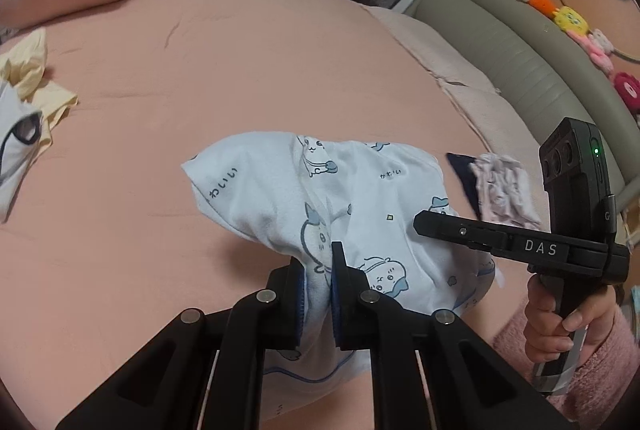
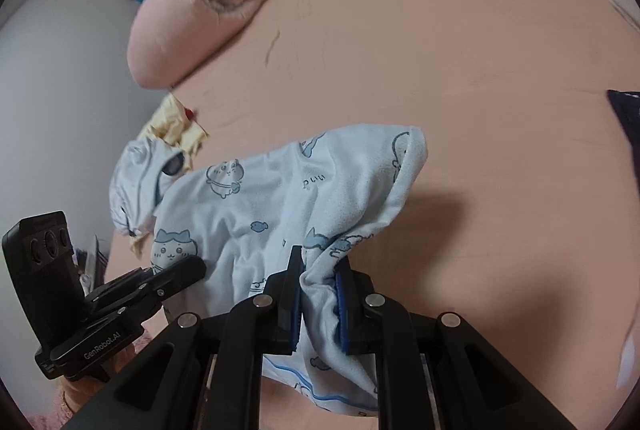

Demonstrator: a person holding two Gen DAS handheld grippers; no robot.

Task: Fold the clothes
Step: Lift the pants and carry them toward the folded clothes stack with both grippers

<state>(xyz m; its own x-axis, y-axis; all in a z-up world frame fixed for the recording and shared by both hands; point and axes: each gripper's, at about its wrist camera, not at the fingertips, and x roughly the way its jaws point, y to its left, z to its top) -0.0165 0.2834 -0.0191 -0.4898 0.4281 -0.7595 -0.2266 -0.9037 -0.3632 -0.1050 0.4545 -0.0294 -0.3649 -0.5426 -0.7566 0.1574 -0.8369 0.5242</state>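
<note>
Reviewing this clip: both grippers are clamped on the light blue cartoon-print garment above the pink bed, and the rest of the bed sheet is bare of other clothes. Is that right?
Not quite. Both the left gripper and right gripper do clamp the light blue cartoon-print garment above the pink bed, but other clothes lie there: the left wrist view shows a yellow garment and a white garment.

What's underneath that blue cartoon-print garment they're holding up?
Under the cartoon-print garment only the pink bedsheet and the garment's shadow show. Whatever lies beneath the draped middle is covered.
</note>
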